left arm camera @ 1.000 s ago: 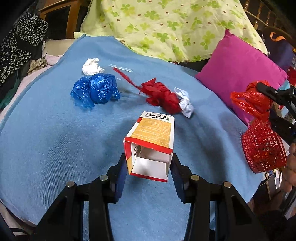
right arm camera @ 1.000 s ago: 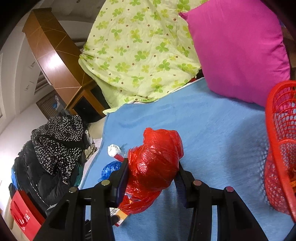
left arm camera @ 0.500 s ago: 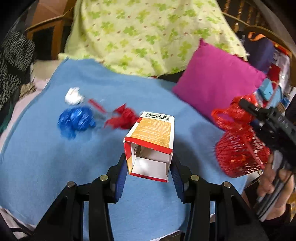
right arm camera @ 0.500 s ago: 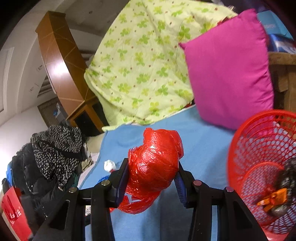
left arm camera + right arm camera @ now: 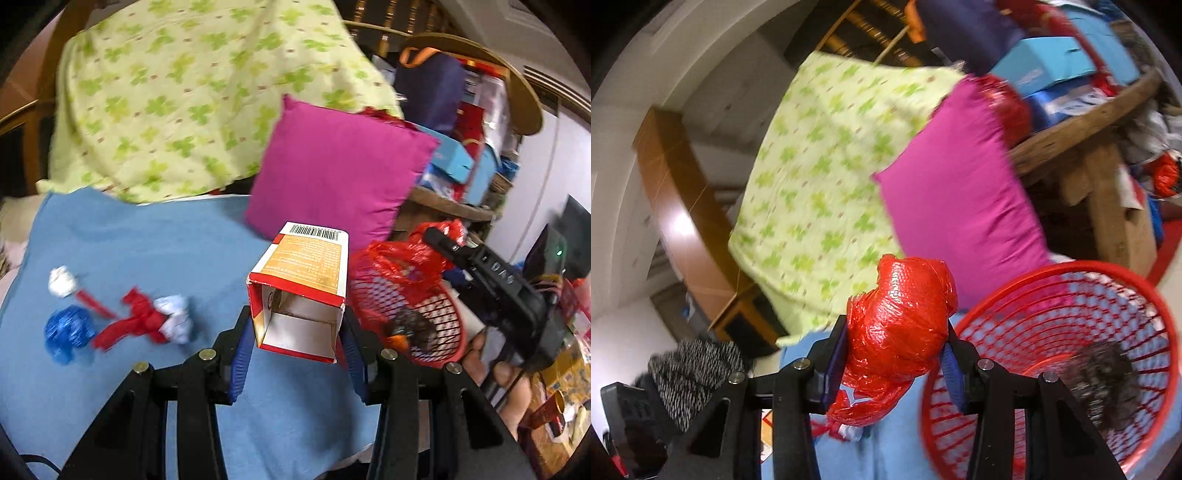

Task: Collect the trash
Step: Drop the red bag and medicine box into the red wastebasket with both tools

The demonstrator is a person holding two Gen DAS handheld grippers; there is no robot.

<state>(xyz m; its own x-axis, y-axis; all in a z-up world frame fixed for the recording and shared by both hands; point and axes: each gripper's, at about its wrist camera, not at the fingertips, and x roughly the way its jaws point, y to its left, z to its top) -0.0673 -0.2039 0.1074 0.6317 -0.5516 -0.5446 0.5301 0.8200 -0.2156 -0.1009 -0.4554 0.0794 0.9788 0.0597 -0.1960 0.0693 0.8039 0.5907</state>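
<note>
Two grippers each carry a piece of trash. The left gripper (image 5: 297, 334) is clamped on an open carton (image 5: 301, 291) with a barcode end, lifted clear of the blue blanket (image 5: 147, 236). The right gripper (image 5: 895, 356) squeezes a crumpled red plastic bag (image 5: 899, 328) beside the rim of the red mesh basket (image 5: 1067, 314), which already contains something dark. On the blanket to the left lie a blue wad (image 5: 68, 332), a red wrapper (image 5: 133, 323) and white paper (image 5: 62, 282). A magenta pillow (image 5: 340, 173) leans behind.
</note>
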